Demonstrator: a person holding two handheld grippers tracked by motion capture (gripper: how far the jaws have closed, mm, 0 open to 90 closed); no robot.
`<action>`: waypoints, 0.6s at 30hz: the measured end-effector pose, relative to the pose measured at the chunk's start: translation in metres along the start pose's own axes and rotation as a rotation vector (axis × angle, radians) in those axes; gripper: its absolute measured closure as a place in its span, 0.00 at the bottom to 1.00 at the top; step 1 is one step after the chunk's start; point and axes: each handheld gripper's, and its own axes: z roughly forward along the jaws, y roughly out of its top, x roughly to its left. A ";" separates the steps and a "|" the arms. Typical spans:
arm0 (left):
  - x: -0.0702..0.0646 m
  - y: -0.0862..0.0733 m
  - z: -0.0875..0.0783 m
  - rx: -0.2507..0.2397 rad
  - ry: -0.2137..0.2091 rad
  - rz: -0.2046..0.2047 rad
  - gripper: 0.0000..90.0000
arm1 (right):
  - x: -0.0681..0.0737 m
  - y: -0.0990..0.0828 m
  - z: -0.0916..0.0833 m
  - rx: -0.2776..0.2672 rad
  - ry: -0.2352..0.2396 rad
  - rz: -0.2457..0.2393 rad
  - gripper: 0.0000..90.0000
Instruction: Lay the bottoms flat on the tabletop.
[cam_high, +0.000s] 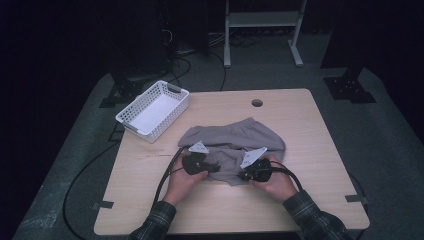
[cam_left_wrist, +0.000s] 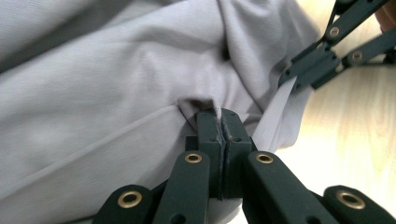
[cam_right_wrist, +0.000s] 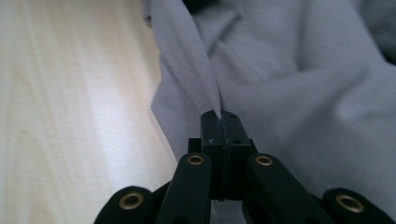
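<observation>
High view: grey shorts (cam_high: 232, 147) are seen crumpled on the table (cam_high: 310, 150), the near hem pinched by the left gripper (cam_high: 216, 168) and right gripper (cam_high: 241, 176).

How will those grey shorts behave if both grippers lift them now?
Probably floppy: the grey shorts lie creased and bunched on the table. Likely light, since thin folds sit pinched in the left gripper and right gripper. They should sag between them.

Both forearms reach in from below, side by side; the left gripper (cam_high: 212, 167) has its jaws pressed together; the right gripper (cam_high: 242, 175) likewise, its jaws clamped tight.
</observation>
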 end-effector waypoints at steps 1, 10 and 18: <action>0.002 0.000 -0.002 -0.008 0.005 -0.001 0.99 | -0.002 -0.001 -0.001 -0.004 -0.003 0.015 0.99; 0.019 -0.001 -0.023 -0.064 0.059 -0.039 0.99 | -0.030 -0.015 -0.024 -0.049 -0.051 0.117 0.99; 0.028 0.002 -0.056 -0.170 0.078 -0.069 0.99 | -0.050 -0.028 -0.059 -0.178 -0.050 0.217 0.99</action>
